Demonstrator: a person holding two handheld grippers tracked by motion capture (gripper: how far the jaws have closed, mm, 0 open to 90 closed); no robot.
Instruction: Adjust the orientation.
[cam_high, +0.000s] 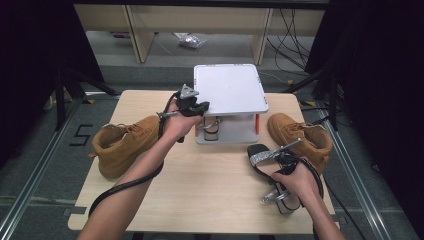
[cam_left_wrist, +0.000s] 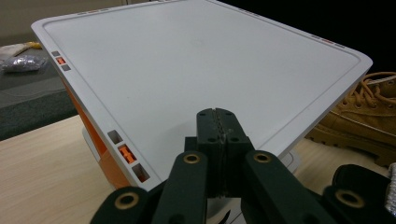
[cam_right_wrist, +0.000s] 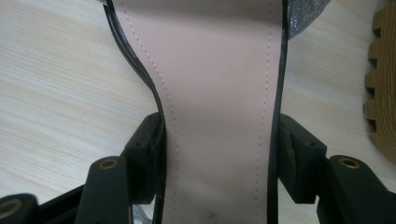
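A black heeled sandal (cam_high: 260, 157) with a silver strap lies at the right front of the wooden table (cam_high: 210, 185). My right gripper (cam_high: 281, 172) is shut across its waist; in the right gripper view the two jaws press the black edges on either side of the pink insole (cam_right_wrist: 215, 70), with the right gripper (cam_right_wrist: 219, 149) straddling it. My left gripper (cam_high: 202, 107) hovers at the front left corner of a white two-tier rack (cam_high: 230, 90). Its jaws are shut with nothing in them, and the left gripper (cam_left_wrist: 217, 114) sits just above the rack's top shelf (cam_left_wrist: 187, 60).
A second sandal (cam_high: 211, 127) stands on the rack's lower shelf. One tan boot (cam_high: 125, 142) lies at the table's left, another tan boot (cam_high: 300, 132) at the right beside the held sandal; its ridged sole (cam_right_wrist: 383, 93) is close by. Cables trail over the table's front.
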